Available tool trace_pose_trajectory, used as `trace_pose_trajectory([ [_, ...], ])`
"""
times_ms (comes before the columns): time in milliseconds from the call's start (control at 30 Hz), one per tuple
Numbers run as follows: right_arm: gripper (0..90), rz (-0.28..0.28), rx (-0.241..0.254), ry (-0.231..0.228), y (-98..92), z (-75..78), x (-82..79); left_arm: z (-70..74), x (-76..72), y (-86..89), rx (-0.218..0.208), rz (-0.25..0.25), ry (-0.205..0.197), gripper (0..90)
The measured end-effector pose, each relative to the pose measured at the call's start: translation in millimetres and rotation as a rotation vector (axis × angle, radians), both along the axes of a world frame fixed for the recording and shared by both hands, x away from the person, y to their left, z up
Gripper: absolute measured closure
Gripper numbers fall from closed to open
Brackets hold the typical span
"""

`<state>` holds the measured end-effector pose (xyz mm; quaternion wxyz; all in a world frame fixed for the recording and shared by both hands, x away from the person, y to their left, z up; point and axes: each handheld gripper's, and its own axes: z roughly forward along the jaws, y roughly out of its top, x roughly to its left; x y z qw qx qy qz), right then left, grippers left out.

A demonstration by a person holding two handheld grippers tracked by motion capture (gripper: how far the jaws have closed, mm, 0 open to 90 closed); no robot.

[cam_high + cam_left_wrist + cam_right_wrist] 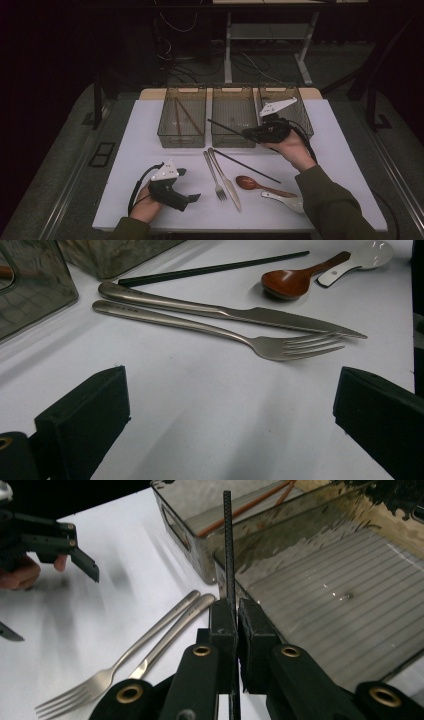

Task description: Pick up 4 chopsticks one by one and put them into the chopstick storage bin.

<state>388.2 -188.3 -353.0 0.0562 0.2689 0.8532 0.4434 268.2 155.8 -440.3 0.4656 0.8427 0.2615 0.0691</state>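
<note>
1. The high view takes in the whole white table point(150, 125) with three clear bins in a row at its far edge: the left bin point(182, 122) holds a pair of reddish-brown chopsticks point(187, 117), and the middle bin point(233, 122) and right bin point(287, 112) stand beside it.
2. The right gripper view shows, up close, the right gripper point(236, 612) clenched on a black chopstick point(229, 545), which rises straight from between the pads over the near edge of the middle bin.
3. In the high view that chopstick point(225, 128) sticks out leftward from the right gripper point(247, 133), across the middle bin's front.
4. The left gripper view shows the left gripper point(225, 405) released, jaws wide apart, with bare table between them.
5. Ahead of it lie a fork point(220, 332) and a table knife point(225, 312) side by side, then a second black chopstick point(215, 270), a wooden spoon point(295, 280) and a white ceramic spoon point(360, 257).
6. Fine lettering is stamped on the fork and knife handles; it is too small to read.
</note>
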Motion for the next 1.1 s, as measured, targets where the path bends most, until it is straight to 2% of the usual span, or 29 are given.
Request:
trace_pose_trajectory([
  [500,85.8,-0.017,-0.013,0.005,27.2,17.5,25.3,0.3,-0.5,-0.1,0.007,-0.007,-0.011,0.4],
  [867,85.8,-0.031,-0.023,0.000,58.3,25.6,44.9,0.3,-0.9,-0.4,0.000,-0.008,-0.014,0.4],
  [1100,85.8,-0.050,-0.023,0.004,80.7,25.1,58.5,0.5,-1.2,-0.5,-0.013,-0.006,-0.014,0.4],
])
